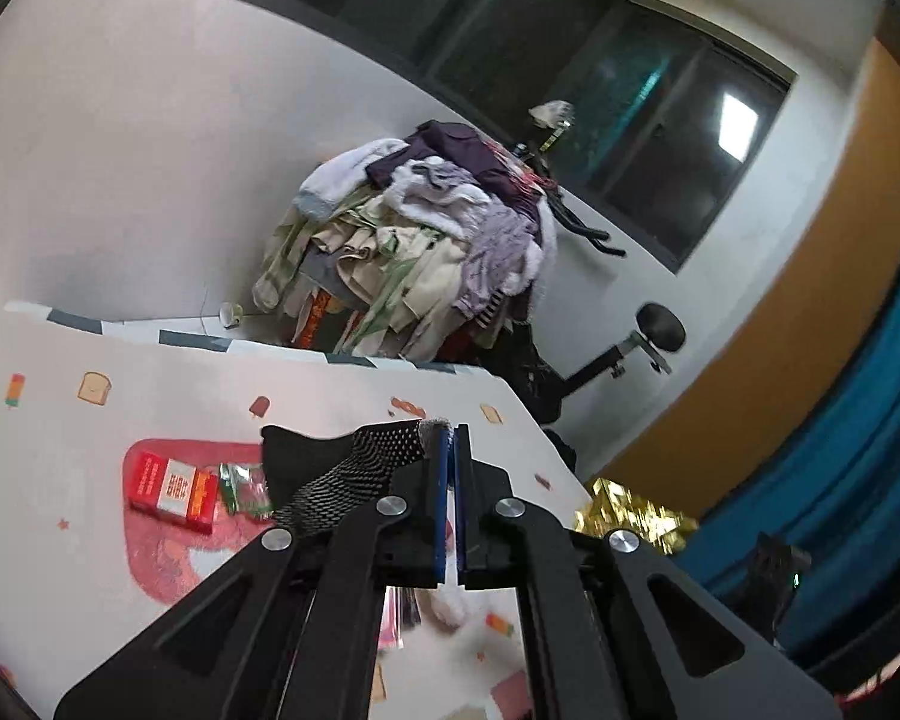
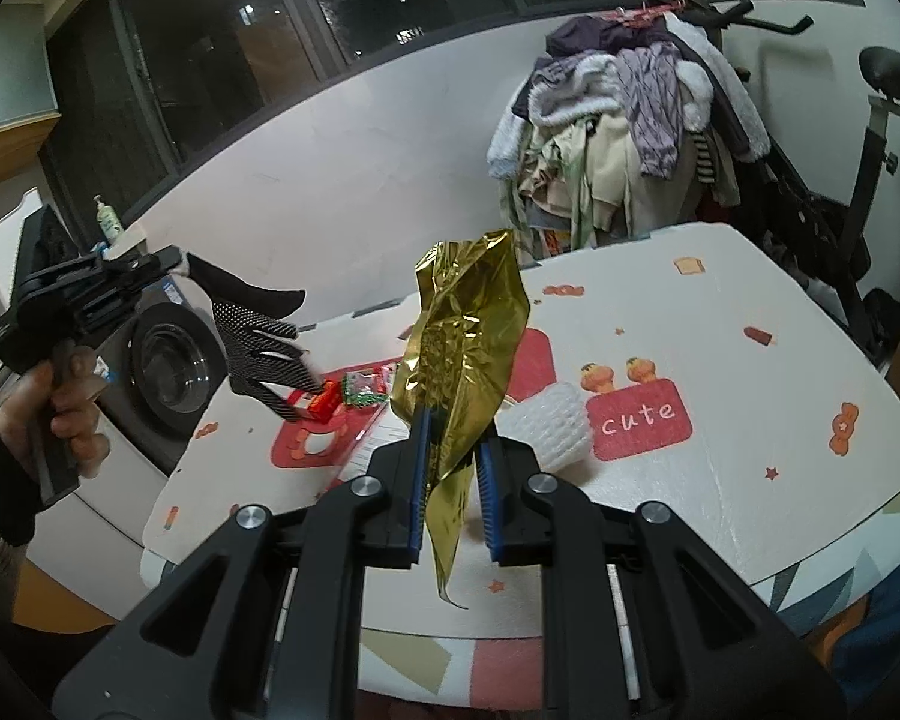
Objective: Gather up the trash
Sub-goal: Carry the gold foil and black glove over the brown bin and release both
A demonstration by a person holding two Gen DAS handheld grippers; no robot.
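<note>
The table is the largest thing, and most of the trash lies on it: a white foam net at 3 o'clock of the right gripper, a red box and a green wrapper on the red print at 10 o'clock of it.

The glove, black with a white-dotted palm, hangs from the left gripper, whose jaws are clamped narrow on its cuff. Seen from the right wrist, its long axis runs from the cuff at 10 o'clock down to the fingers at 4 o'clock, fingers pointing at the red box and hanging above it. Judged risk: only a thin edge of cuff is pinched, so a swing or quick turn could slip it free, and the trailing fingers could sweep the box or wrapper off their spot.

The gold foil is pinched between the 2 blue pads of the right gripper, held above the table. Its long axis is near upright, the crumpled top at 12 o'clock and the thin tail at 6 o'clock below the jaws. Judged risk: foil is slick and stiff, so it may slide through the pads or tear where pinched, and the tall top blocks this camera's view of the remaining trash behind it.
</note>
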